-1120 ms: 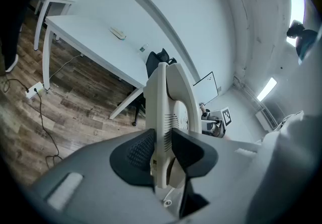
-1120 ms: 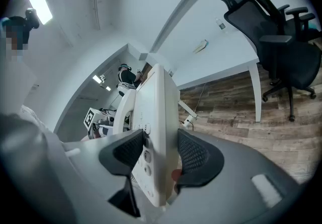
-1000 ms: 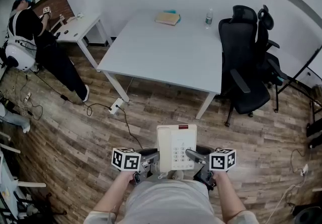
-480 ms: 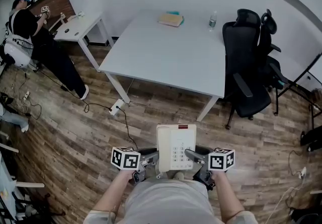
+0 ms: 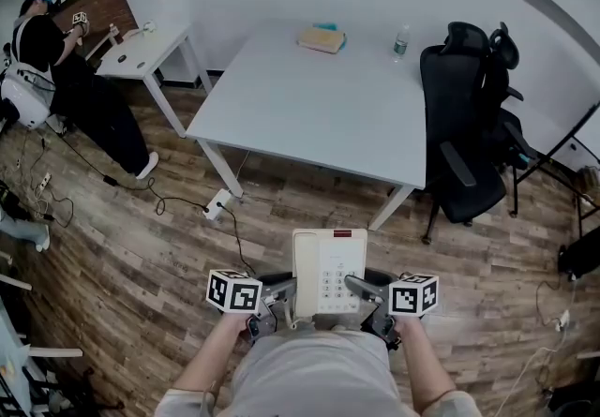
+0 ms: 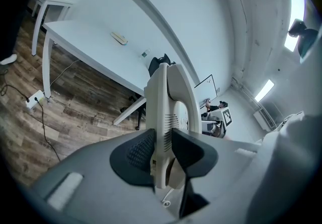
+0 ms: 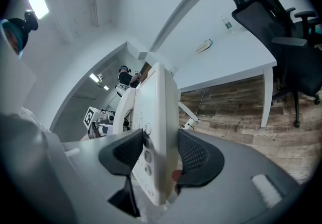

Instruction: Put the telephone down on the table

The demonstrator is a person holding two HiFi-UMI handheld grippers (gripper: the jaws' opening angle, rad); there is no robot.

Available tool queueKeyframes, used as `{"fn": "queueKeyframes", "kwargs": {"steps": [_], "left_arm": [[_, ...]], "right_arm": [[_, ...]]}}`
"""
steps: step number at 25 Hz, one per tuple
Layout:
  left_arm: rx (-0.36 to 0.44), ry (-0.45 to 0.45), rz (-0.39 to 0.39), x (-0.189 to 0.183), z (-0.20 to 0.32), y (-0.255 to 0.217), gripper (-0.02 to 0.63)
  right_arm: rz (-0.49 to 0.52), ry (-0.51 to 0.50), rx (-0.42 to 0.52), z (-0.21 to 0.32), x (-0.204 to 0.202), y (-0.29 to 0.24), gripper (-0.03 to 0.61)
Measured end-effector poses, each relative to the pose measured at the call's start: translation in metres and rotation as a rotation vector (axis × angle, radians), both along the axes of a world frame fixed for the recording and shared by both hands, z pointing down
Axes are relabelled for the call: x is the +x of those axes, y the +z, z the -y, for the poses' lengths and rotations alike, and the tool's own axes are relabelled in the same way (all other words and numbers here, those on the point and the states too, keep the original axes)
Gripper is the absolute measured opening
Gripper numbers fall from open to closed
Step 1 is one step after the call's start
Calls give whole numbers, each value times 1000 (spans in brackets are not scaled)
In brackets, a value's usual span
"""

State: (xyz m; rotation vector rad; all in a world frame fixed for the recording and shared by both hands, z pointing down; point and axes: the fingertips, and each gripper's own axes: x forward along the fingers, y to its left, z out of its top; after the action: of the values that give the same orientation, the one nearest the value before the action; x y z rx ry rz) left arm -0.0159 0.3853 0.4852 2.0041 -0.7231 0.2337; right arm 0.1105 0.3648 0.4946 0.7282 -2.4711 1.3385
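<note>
Since the earlier frame the table (image 5: pixel 309 96) has drawn slightly nearer in the head view, so the carry is under way. The telephone (image 5: pixel 328 273) hangs over the floor, well short of the table. Left gripper (image 6: pixel 162 140) and right gripper (image 7: pixel 160 148) each clamp one side edge of it. No brand is legible, and the keypad digits are too small to read.

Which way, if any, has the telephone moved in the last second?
Yes: the telephone has drawn slightly nearer the white table; the gap to its near leg has shrunk.
</note>
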Motion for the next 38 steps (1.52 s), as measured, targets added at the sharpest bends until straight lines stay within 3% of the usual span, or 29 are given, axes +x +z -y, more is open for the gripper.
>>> {"fn": "queueKeyframes", "kwargs": {"steps": [7, 18, 38], "left_arm": [[13, 12, 0, -23, 13, -4, 126], [6, 22, -17, -28, 36, -2, 126], [3, -8, -15, -39, 156, 5, 126]], "right_arm": [[2, 17, 14, 11, -22, -4, 222], [-3, 22, 18, 34, -29, -4, 222], [10, -7, 18, 159, -40, 4, 222]]}}
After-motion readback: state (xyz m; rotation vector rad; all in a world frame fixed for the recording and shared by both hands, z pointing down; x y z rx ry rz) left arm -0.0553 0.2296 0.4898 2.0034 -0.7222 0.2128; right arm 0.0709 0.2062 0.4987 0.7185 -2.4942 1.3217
